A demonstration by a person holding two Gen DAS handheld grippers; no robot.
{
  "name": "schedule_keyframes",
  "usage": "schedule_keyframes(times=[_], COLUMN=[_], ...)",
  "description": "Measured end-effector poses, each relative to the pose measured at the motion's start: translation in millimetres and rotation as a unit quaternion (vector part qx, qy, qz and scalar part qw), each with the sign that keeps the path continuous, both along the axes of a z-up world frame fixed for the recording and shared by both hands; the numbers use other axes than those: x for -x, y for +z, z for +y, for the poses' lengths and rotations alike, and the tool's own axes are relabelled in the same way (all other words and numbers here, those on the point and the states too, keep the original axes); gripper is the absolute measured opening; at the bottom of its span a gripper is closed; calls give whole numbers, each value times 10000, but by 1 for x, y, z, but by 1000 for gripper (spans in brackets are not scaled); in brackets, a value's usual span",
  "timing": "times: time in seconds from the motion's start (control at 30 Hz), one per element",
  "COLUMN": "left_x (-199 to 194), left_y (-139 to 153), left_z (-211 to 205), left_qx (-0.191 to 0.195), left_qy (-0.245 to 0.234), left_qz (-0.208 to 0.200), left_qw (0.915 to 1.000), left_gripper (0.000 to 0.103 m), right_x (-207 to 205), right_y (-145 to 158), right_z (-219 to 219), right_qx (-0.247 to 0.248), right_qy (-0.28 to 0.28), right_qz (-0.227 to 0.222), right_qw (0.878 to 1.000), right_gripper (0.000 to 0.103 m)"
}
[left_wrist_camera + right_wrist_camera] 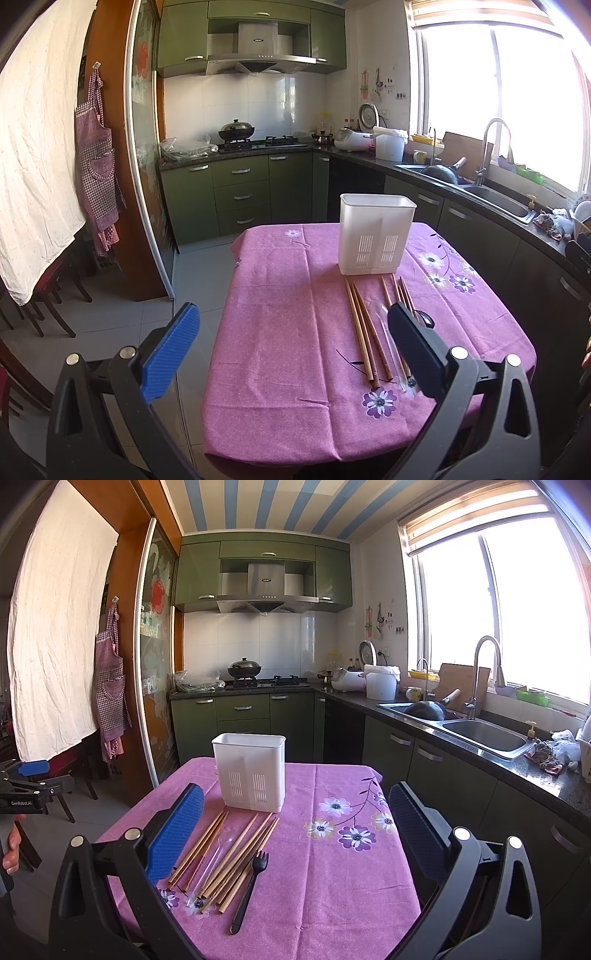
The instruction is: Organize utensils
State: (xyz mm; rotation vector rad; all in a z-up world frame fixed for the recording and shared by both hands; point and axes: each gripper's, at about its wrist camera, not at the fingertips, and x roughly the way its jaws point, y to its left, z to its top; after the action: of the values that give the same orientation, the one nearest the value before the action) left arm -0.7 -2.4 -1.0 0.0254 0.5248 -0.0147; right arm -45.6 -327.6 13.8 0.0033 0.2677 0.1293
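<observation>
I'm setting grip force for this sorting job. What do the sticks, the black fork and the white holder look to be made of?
Chopsticks: probably bamboo or wood, matte tan with darker tips. Black fork: apparently plastic, slightly glossy and thin. White holder: apparently moulded plastic, matte, slightly translucent, with slotted drainage vents low on its front.

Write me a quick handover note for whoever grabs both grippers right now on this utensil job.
Left gripper: open, empty, hovering above the near left of the table.
Right gripper: open, empty, hovering over the table.
White utensil holder: upright on the purple tablecloth; its inside is not visible.
Wooden chopsticks, a clear plastic spoon and a black plastic fork lie loose in a row in front of the holder.
Done: nothing visibly loaded.
Left: pick up each utensil and stand it in the holder.
</observation>
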Motion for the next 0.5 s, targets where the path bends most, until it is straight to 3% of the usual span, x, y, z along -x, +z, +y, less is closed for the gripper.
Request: schedule_keyframes(times=[0.5], left_x=[-1], left_y=[-1], left_z=[-1], left_qx=[-1], left_qy=[-31], left_qz=[24], left_qw=[10000], left_gripper=[97], right_x=[-1], right_y=[-6], right_z=[-1], right_qx=[0], right_qy=[-9], right_qz=[-3], right_qw=[10000], right_gripper=[99])
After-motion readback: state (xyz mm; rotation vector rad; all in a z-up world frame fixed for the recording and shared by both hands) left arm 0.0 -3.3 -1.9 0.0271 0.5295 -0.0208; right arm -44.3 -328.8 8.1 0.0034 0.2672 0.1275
